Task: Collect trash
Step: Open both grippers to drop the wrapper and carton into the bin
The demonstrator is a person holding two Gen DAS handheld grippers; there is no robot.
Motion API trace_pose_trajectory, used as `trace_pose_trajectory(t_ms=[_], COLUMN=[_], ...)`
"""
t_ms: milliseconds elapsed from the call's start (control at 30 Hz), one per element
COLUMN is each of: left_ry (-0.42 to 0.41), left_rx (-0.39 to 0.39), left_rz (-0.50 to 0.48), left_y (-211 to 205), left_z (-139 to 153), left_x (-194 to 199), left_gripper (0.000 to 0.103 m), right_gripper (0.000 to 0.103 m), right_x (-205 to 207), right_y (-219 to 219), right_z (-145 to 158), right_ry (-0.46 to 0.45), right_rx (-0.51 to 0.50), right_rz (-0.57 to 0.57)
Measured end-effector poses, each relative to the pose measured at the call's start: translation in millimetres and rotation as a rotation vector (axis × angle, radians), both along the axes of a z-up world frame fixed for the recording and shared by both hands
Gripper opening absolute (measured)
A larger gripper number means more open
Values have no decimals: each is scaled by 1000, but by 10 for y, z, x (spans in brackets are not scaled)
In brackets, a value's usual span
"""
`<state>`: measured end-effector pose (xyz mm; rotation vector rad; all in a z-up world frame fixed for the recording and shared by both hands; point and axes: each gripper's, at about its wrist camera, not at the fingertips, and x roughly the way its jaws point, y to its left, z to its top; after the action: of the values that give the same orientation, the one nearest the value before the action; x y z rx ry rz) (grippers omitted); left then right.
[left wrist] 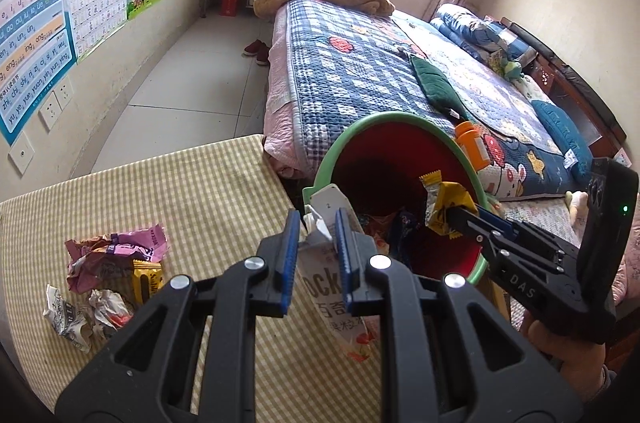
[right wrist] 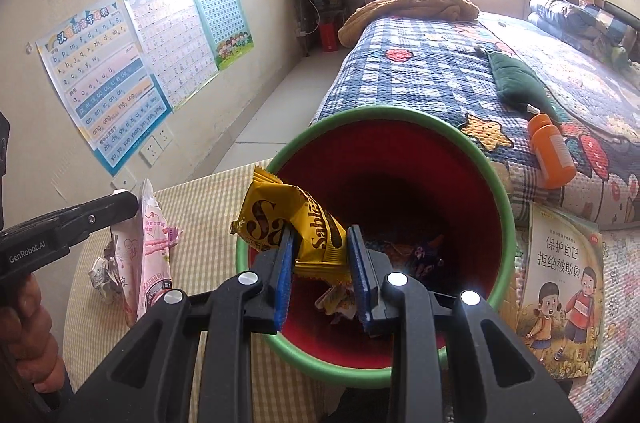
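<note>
Right gripper point(right wrist: 320, 271) pinches a yellow Sablé snack wrapper point(right wrist: 296, 227) over the near rim of the red bin with green rim point(right wrist: 496, 183), which stands on the checked tablecloth point(left wrist: 200, 183). Left gripper point(left wrist: 318, 255) has its jaws pressed onto a pink-white snack pouch point(left wrist: 340, 303), just left of the bin. More crumpled wrappers point(left wrist: 108, 263) lie on the cloth, far left.

Risks: the yellow wrapper hangs partly over the rim, so released here it may land outside. The long pouch could snag the rim. Both grippers crowd one opening and may knock together.

The bin's bottom is dark; its contents are hard to identify. The pouch's lower end is hidden by the fingers.
</note>
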<state>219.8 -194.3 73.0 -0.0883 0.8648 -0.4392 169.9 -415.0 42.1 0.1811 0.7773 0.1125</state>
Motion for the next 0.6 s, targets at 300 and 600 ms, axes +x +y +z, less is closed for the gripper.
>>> trace_pose_trajectory(t_ms=[300,600], left_ry=[-26,-11], left_rx=[5,13], left_rz=[-55,-103], left_y=[-438,-760], left_z=[1,-138], left_x=[224,412], left_gripper=[17,17], right_gripper=[26,26], right_x=[110,216], right_y=[-295,-569], right_z=[-79,-213], right_ry=[-1,12], right_rx=[22,39], right_rz=[-58,-111])
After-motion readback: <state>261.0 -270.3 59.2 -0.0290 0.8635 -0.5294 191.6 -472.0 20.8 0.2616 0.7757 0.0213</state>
